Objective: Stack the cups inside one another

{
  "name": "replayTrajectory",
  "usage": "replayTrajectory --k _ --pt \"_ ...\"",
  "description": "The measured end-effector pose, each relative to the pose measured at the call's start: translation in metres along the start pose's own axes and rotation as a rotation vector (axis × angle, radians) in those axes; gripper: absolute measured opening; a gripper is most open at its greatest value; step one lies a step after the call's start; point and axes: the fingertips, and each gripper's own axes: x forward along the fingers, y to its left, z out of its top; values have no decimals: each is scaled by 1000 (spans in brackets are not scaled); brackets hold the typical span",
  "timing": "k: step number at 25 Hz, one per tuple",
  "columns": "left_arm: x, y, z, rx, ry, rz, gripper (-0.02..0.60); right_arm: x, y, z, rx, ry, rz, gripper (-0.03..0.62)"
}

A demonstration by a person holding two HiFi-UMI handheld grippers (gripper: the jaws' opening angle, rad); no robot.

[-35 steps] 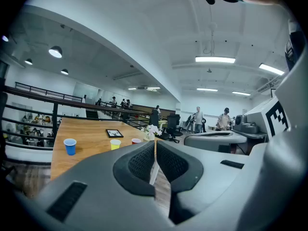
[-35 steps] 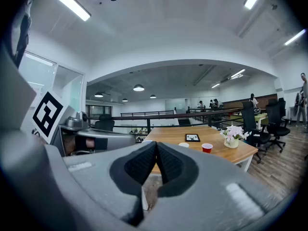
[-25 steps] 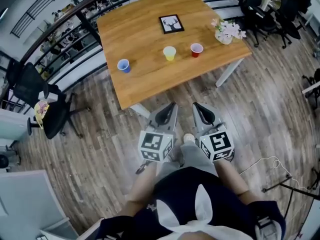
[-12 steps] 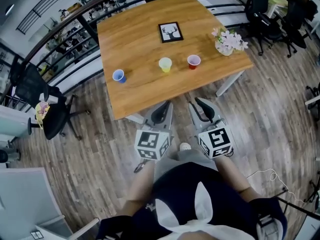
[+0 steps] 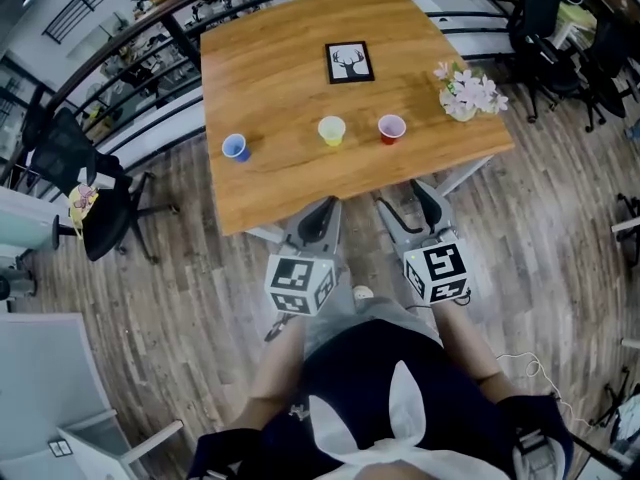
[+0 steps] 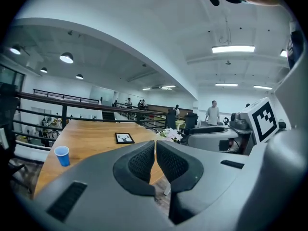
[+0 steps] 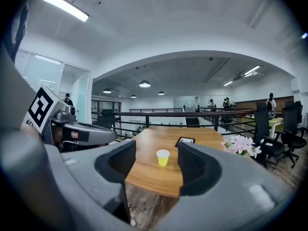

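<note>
On the light wooden tabletop in the head view, three small cups stood apart in a loose row, none nested yet. A blue plastic cup was toward the left, a yellow plastic cup in the middle and a red plastic cup just to its right. The left gripper and the right gripper hung side by side off the near edge, over the wooden floor, short of all three cups. The step in hand looked like the approach to a first pick-up. The next move would call for carrying one gripper over the edge and setting its jaws either side of a cup's wall. In the left gripper view the jaws were clenched together on nothing, and the blue cup stood far off to their left on the tabletop. In the right gripper view the jaws had just been opening and stood released, with nothing between them. The yellow cup showed through the gap, well beyond them, upright and untouched.
</note>
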Motion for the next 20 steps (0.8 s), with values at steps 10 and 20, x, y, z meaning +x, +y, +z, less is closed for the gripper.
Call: replayTrajectory --k 10,20 --pt "42 35 5 -4 33 16 28 47 -41 2 18 19 -35 279" --pt "92 80 25 -3 54 -10 28 100 -78 2 29 68 -83 291"
